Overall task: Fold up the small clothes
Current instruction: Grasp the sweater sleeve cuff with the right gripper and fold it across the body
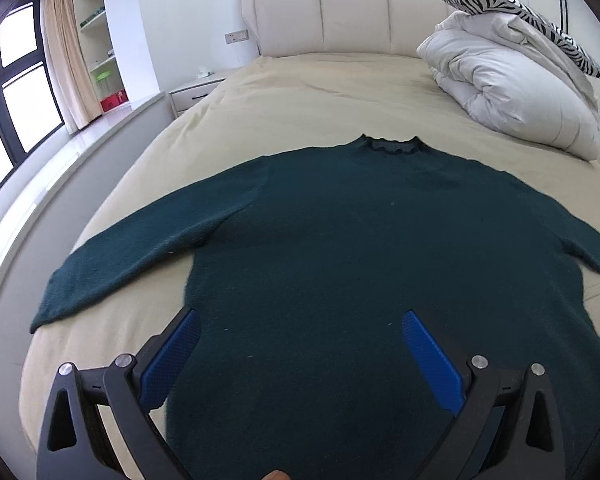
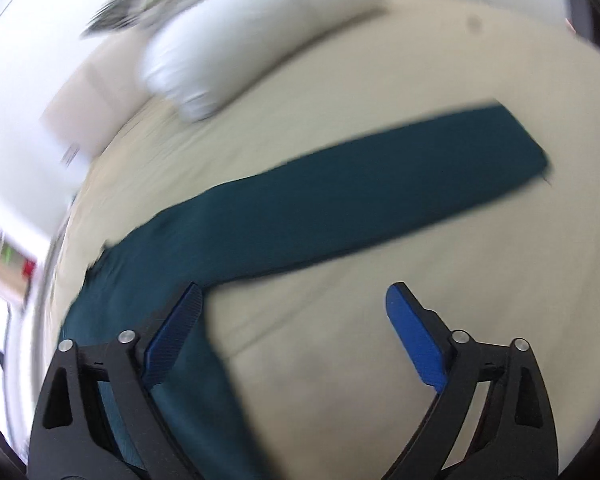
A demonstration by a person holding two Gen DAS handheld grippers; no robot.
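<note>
A dark teal knitted long-sleeved sweater (image 1: 340,248) lies spread flat, front or back up, on the beige sheet of a wide bed (image 1: 292,92). Its ribbed round collar (image 1: 388,145) points toward the padded cream headboard (image 1: 340,16) at the far edge, and its body runs down to the near edge of the bed. One sleeve (image 1: 140,252) stretches out toward the bed's left edge, its cuff lying close to that edge; the other sleeve (image 2: 360,200) reaches straight out across the sheet on the opposite side, lying flat with its cuff short of the right edge.

The left gripper (image 1: 300,356) hangs over the lower part of the sweater's body, its jaws spread wide with nothing between them; the blue ribbed pads (image 1: 428,360) show on the inner faces of the black fingers. One of its fingers sits over the sweater's side seam near the left sleeve's underarm, the other over the body.

The right gripper (image 2: 296,332) is over the bare sheet just below the right sleeve, jaws likewise gaping and holding nothing. Its left finger overlaps the sweater's side edge in the view, its right finger is over plain sheet. This view is blurred, so whether either finger touches the cloth cannot be told.

A bundled white duvet (image 1: 508,88) sits at the far right corner of the bed, with a zebra-striped black-and-white pillow (image 1: 520,12) on top of it
</note>
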